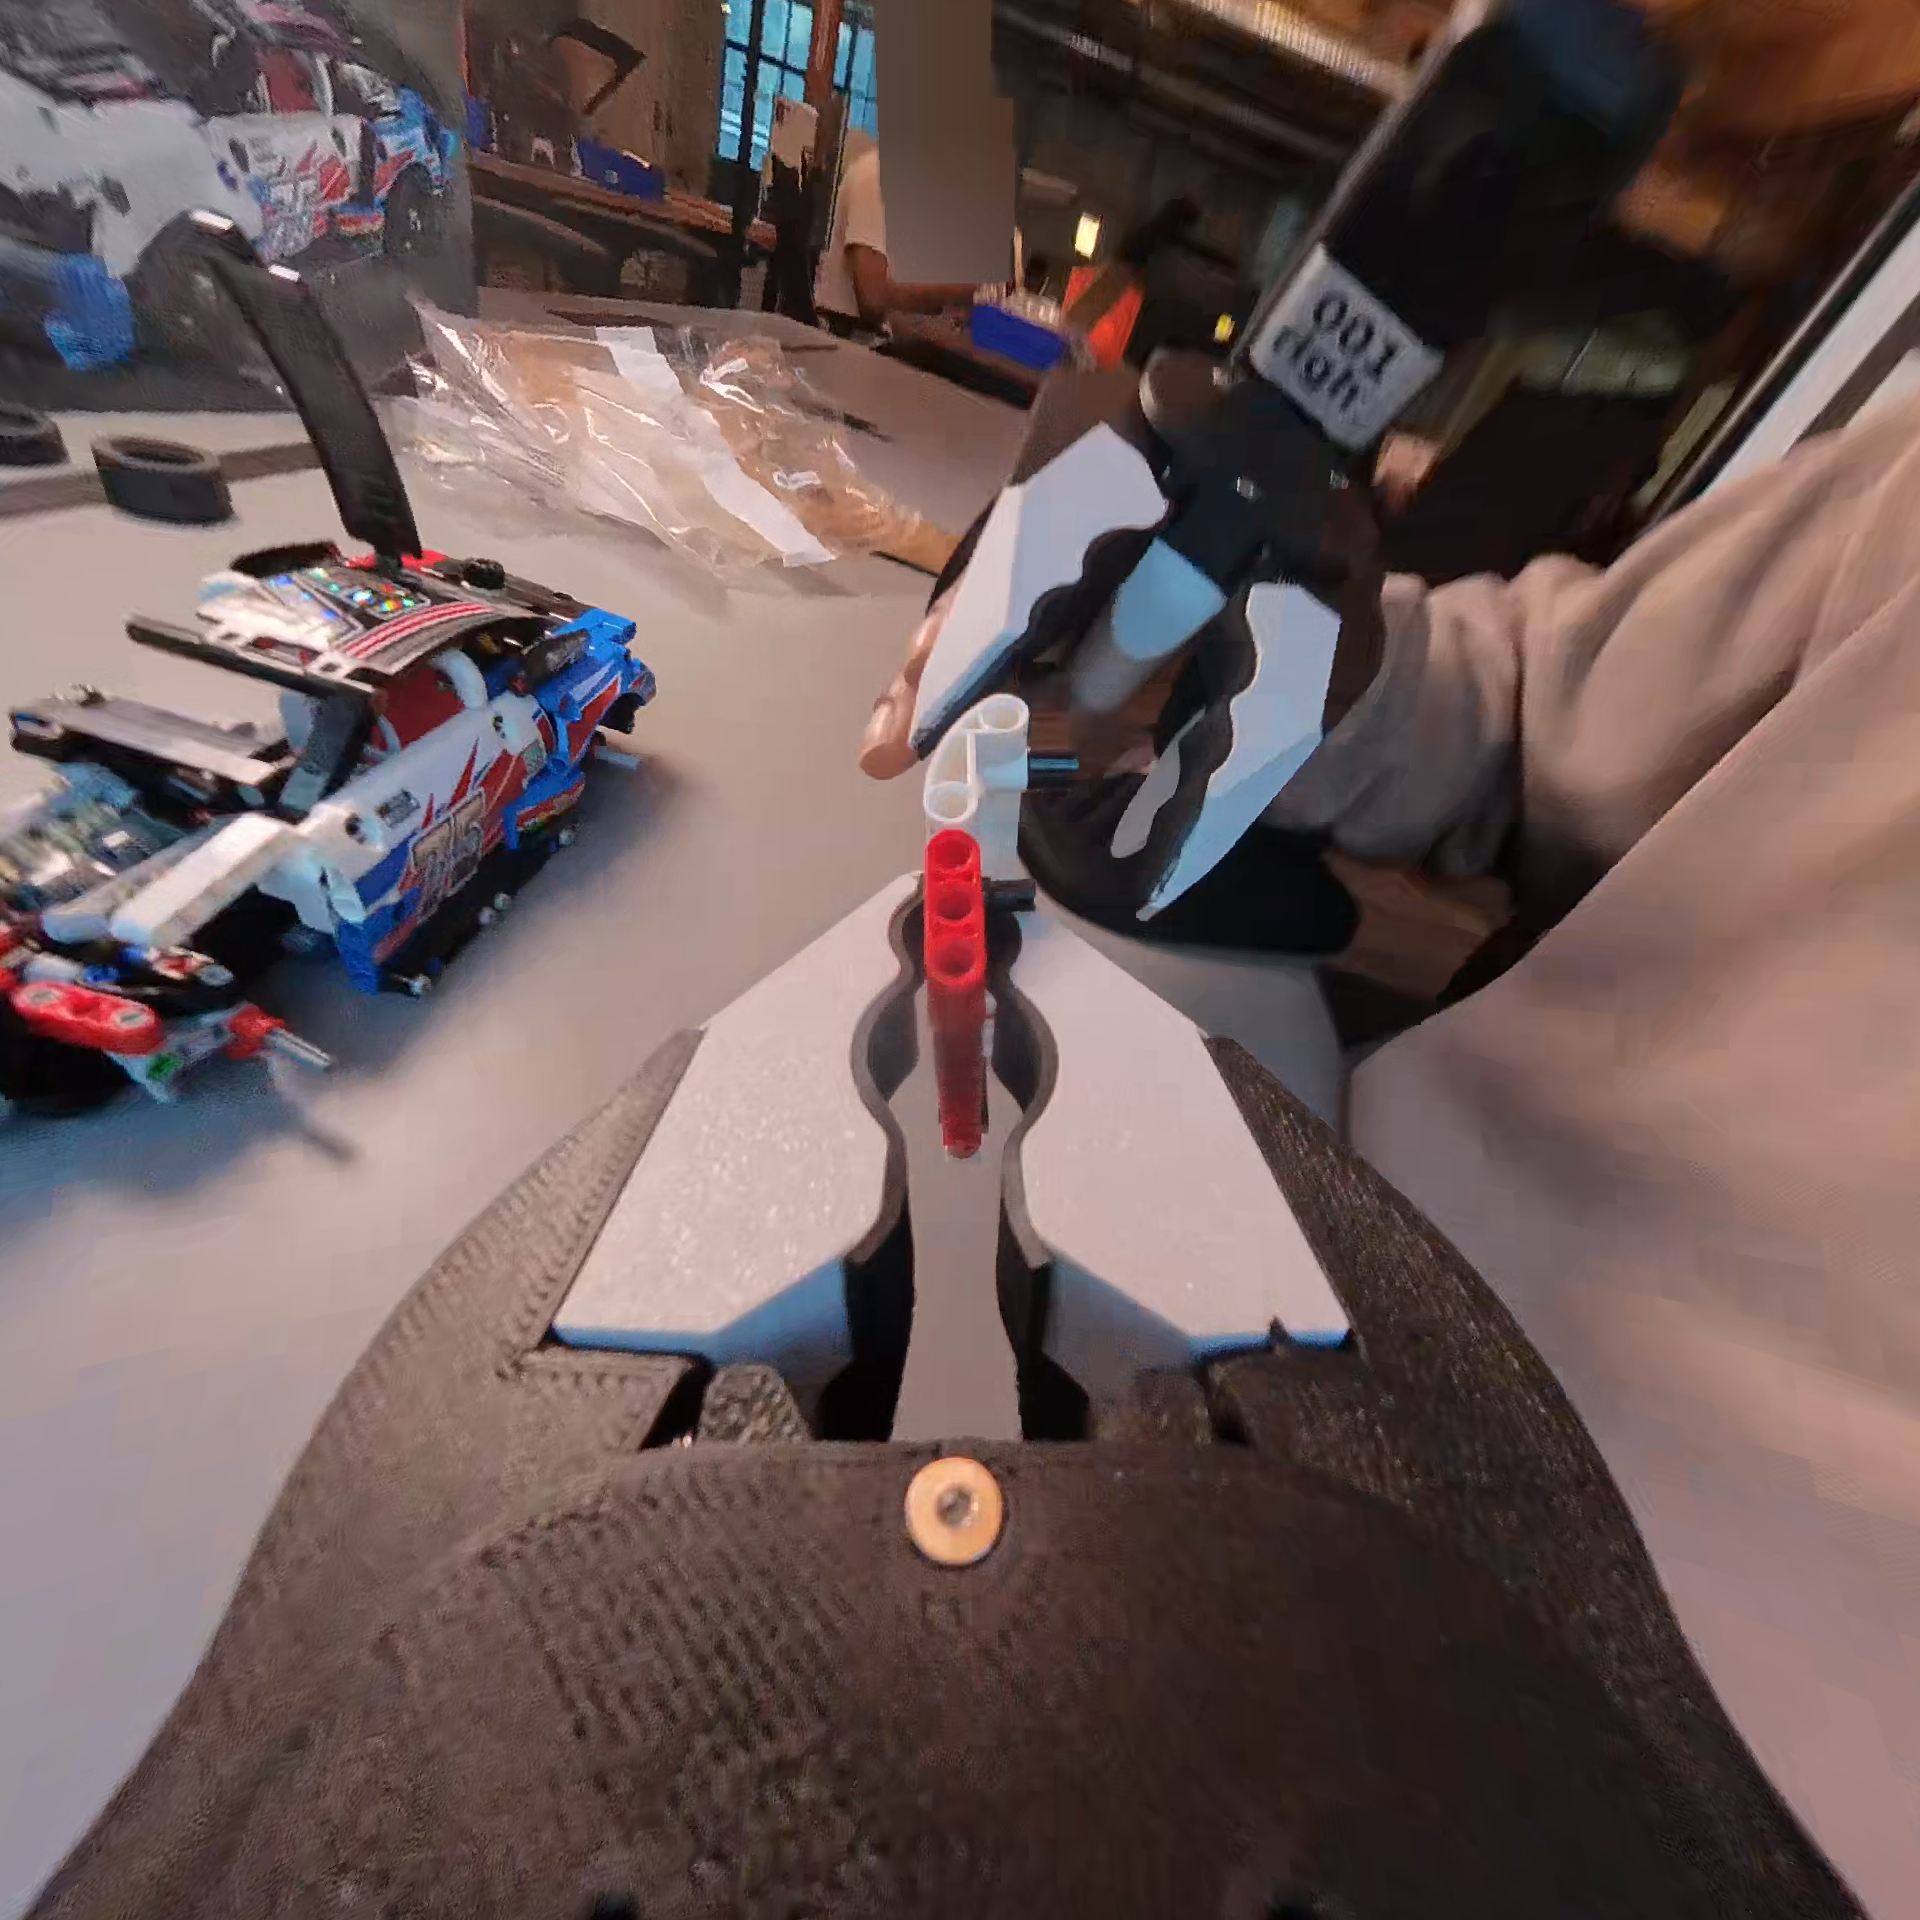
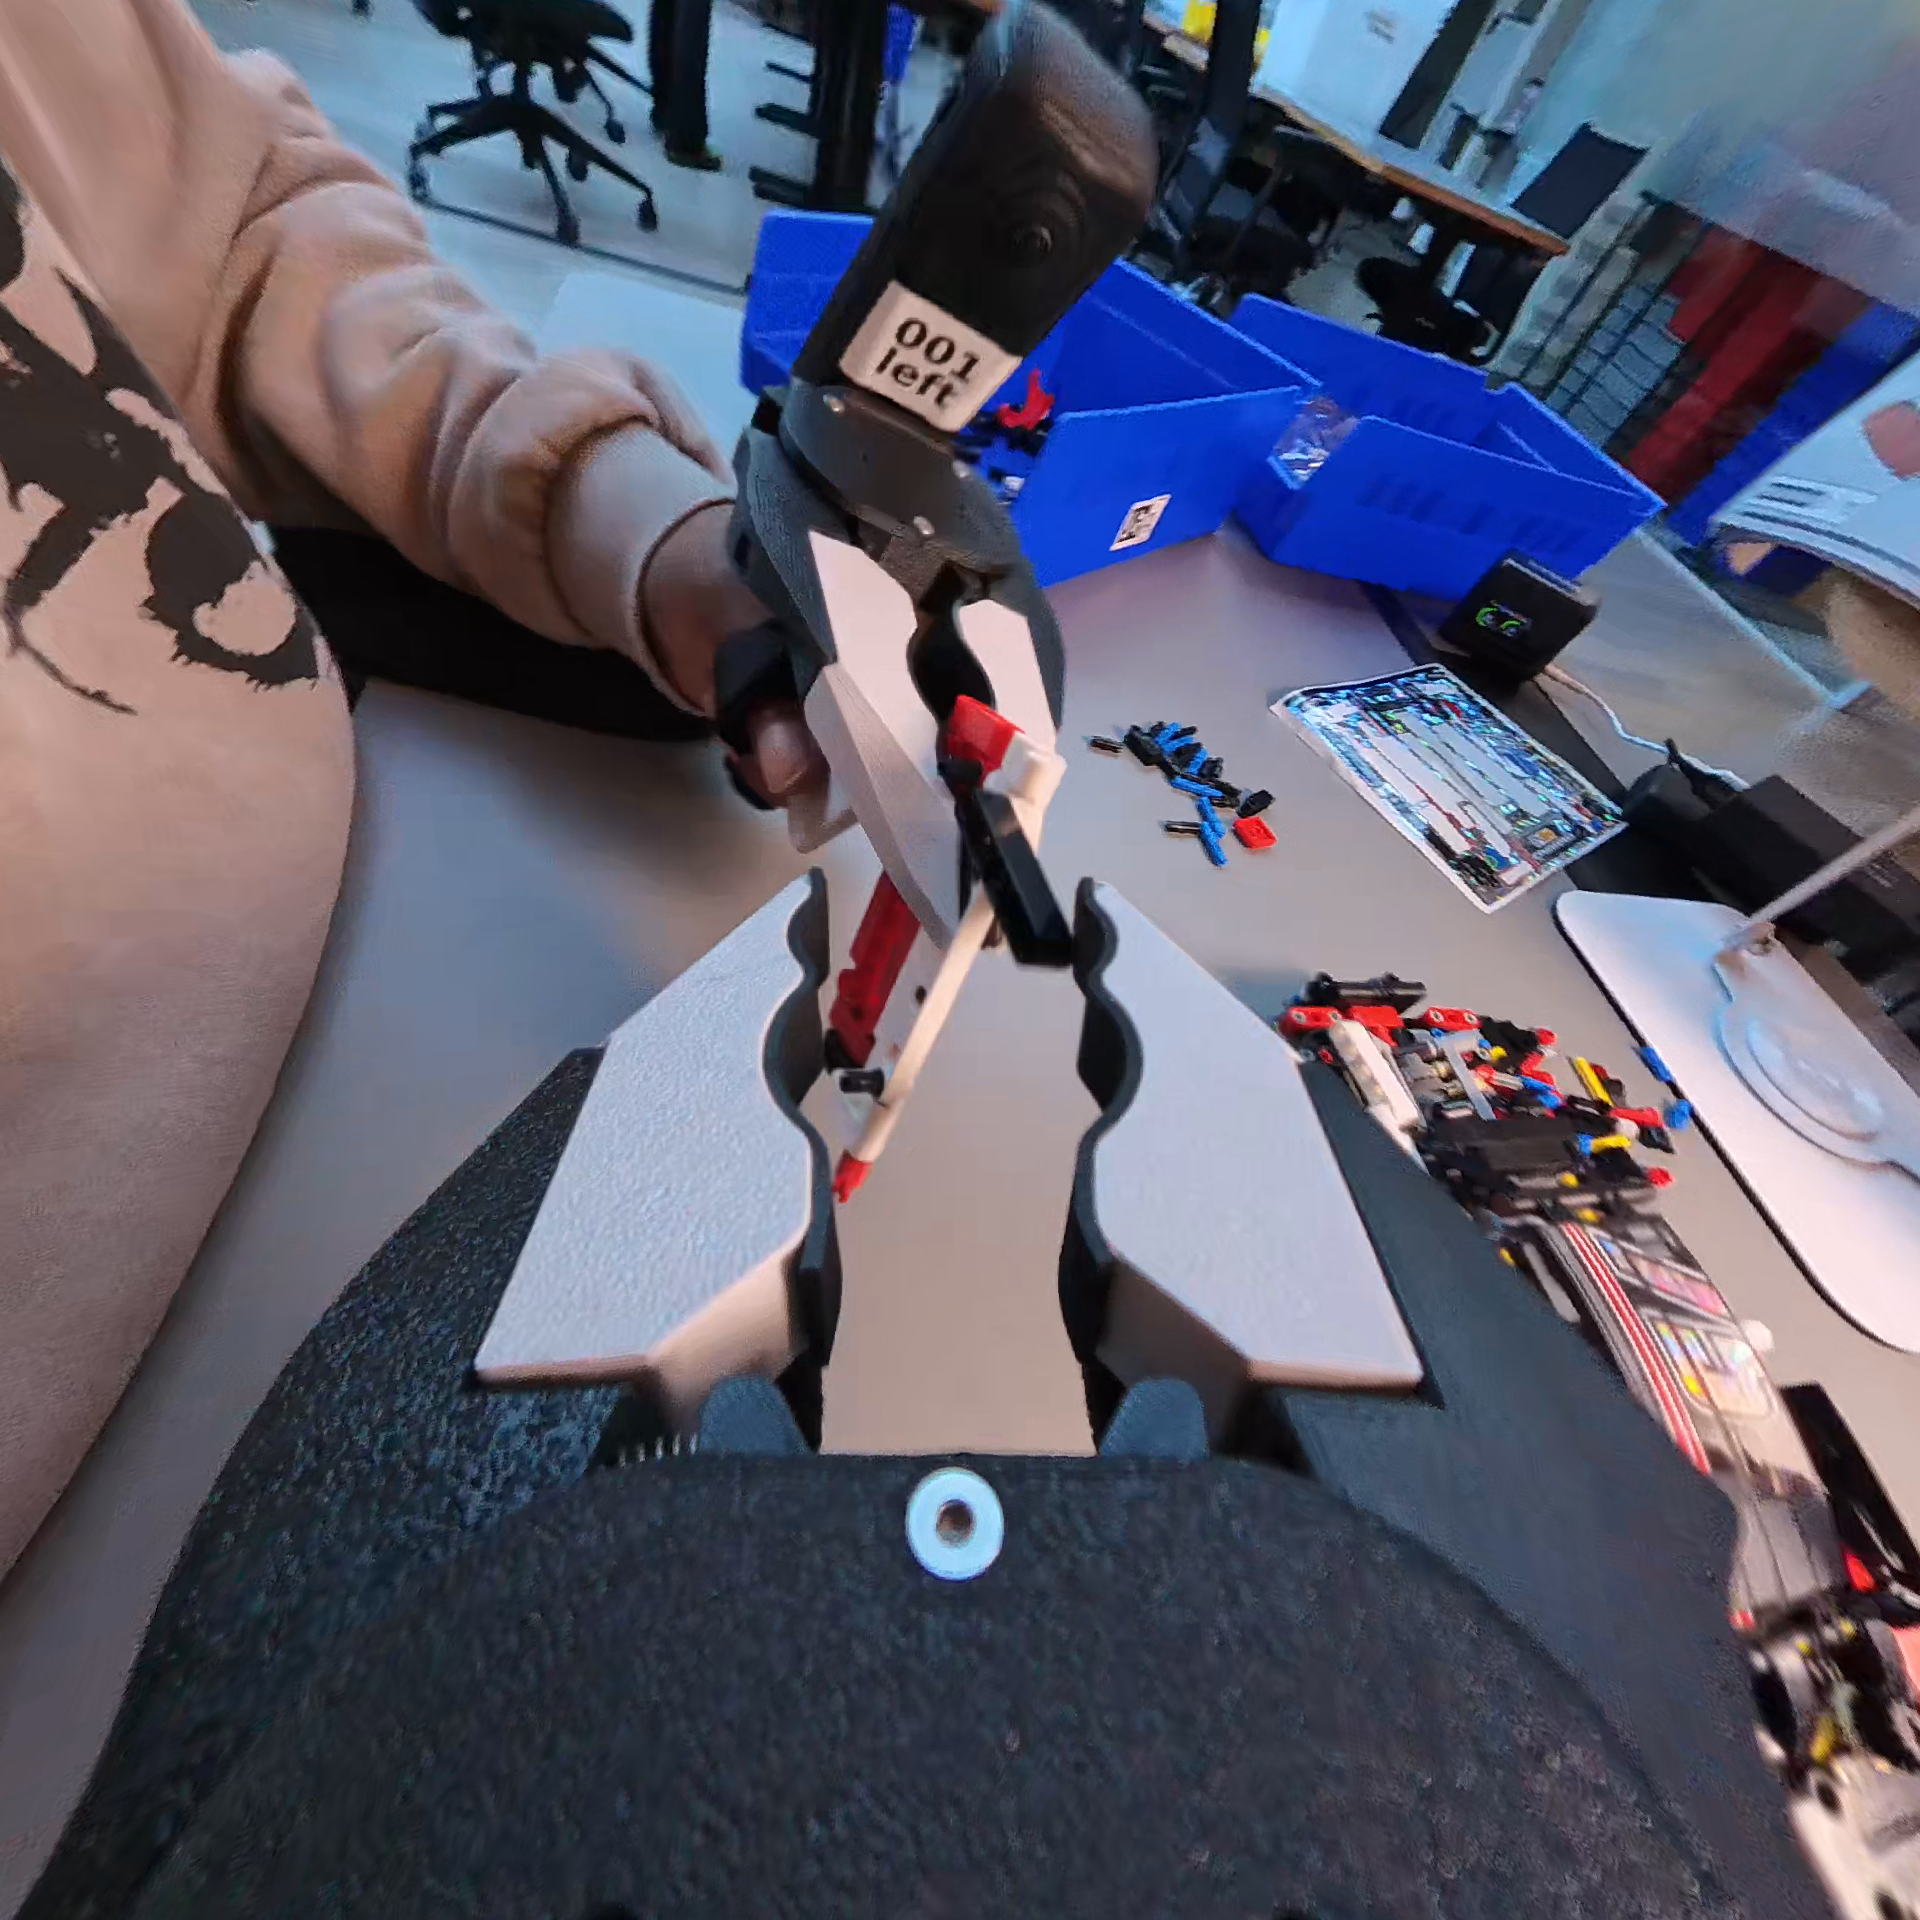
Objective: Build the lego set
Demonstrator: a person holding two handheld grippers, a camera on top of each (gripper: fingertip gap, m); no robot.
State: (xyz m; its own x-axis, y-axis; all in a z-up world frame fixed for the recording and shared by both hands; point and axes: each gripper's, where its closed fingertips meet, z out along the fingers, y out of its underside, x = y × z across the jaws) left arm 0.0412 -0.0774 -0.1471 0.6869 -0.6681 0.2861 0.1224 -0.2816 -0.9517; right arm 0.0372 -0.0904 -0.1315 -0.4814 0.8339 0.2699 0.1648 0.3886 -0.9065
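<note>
My left gripper (image 1: pixel 961 902) is shut on a small assembly: a red beam (image 1: pixel 954 940) with a white connector (image 1: pixel 977 769) on its far end and black pins sticking out. In the right wrist view the left gripper (image 2: pixel 971 831) holds it above the table, showing the red beam (image 2: pixel 871 966), a white beam (image 2: pixel 935 1023) and a black piece (image 2: pixel 1013 883). My right gripper (image 2: pixel 951 888) is open, its jaws on either side of the assembly's lower end. It also shows in the left wrist view (image 1: pixel 1039 831), open, at the white connector. The part-built race car (image 1: pixel 343 769) lies on the grey table (image 1: pixel 727 831) to the left.
Clear plastic bags (image 1: pixel 644 436) and black tyres (image 1: pixel 161 478) lie behind the car. Blue bins (image 2: pixel 1351 457) stand at the back, with loose small pieces (image 2: pixel 1195 779) and a sticker sheet (image 2: pixel 1444 779) in front. The car's chassis (image 2: pixel 1507 1122) lies right. A person's sleeves flank both grippers. The grippers are tip to tip, or close to it. Left tips and right tips are each some 15 cm from the part-built race car (image 1: pixel 343 769).
</note>
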